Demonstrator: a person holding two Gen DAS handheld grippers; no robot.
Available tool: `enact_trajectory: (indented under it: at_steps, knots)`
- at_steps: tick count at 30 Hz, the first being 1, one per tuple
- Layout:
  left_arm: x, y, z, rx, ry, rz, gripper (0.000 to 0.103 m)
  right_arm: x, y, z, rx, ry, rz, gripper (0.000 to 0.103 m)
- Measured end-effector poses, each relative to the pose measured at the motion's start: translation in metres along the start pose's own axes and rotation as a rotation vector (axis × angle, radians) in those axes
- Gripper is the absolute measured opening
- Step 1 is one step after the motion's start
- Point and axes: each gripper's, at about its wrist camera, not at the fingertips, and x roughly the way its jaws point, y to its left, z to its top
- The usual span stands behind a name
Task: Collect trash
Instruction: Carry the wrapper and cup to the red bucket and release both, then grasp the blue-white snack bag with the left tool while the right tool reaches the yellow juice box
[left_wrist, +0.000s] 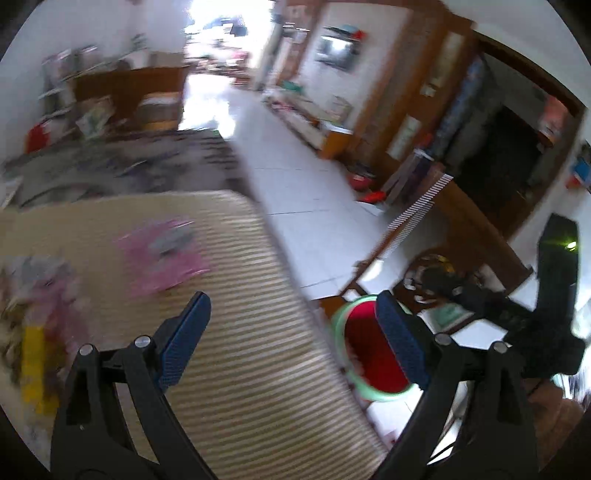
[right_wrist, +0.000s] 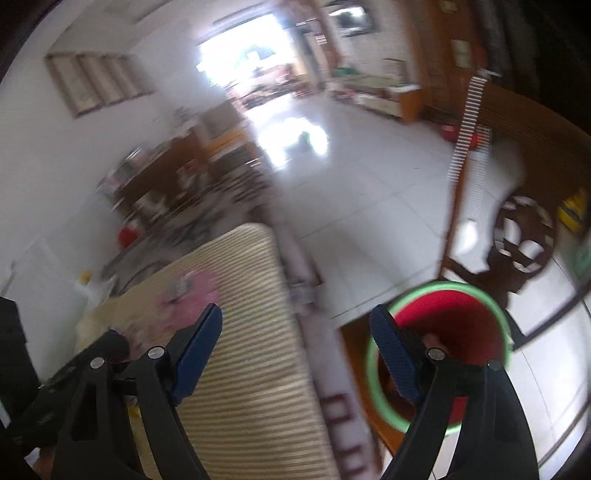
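Both claws stand wide apart with nothing between the pads. The left gripper (left_wrist: 291, 339) hangs over the edge of a striped mat (left_wrist: 236, 332), its left blue pad over the weave and its right one over the bin beside it. The right gripper (right_wrist: 295, 347) is spread the same way — one pad above the mat, the other in front of the bin's mouth — and grips nothing.

The red bin (right_wrist: 443, 332), rimmed in pale green, stands on the floor just beside the mat's long edge, below and to the right of both claws. Whether anything lies in it I cannot tell.

The trash still to gather lies farther out on the mat: a pink wrapper (left_wrist: 162, 254) with something grey on top, and, at the left margin of the left wrist view, a blurred heap of pinkish and greyish scraps (left_wrist: 37, 288) beside a yellow strip (left_wrist: 33, 369). Motion blur hides their outlines.

By its look, the pink piece is thin film or paper — light, limp and probably slick. It would crumple rather than resist, so a pinch on a raised or creased edge should serve better than pressing flat. The scraps may scatter if nudged.
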Motion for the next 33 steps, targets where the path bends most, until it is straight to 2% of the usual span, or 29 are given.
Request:
enact_trajectory:
  at_steps: [5,8,12,15,17,21,25,27,29,33]
  knots:
    - [-0.041,0.085,-0.041,-0.153,0.012,0.168,0.088,0.024,0.062,-0.015,-0.115,0.072,0.070,0.082]
    - [-0.070,0.143,-0.077,-0.270,0.052,0.300,0.088,0.047,0.102,-0.032,-0.171,0.146,0.102,0.082]
    - [-0.089,0.196,-0.115,-0.365,0.116,0.399,0.088,0.075,0.154,-0.052,-0.236,0.227,0.147,0.082]
    - [-0.087,0.229,-0.142,-0.435,0.184,0.397,0.088,0.097,0.203,-0.068,-0.288,0.284,0.187,0.082]
    - [-0.079,0.243,-0.154,-0.445,0.227,0.370,0.084,0.112,0.233,-0.077,-0.316,0.320,0.207,0.082]
    - [-0.065,0.254,-0.169,-0.419,0.286,0.280,0.061,0.142,0.285,-0.101,-0.365,0.409,0.200,0.082]
    - [-0.071,0.260,-0.170,-0.359,0.260,0.217,0.037,0.169,0.317,-0.121,-0.372,0.472,0.151,0.082]
    - [-0.077,0.269,-0.170,-0.372,0.254,0.175,0.035,0.179,0.325,-0.126,-0.369,0.487,0.115,0.082]
    - [-0.088,0.281,-0.173,-0.366,0.234,0.170,0.035,0.187,0.333,-0.128,-0.373,0.490,0.078,0.082]
    - [-0.114,0.303,-0.179,-0.367,0.177,0.215,0.035,0.203,0.344,-0.135,-0.384,0.514,0.028,0.081]
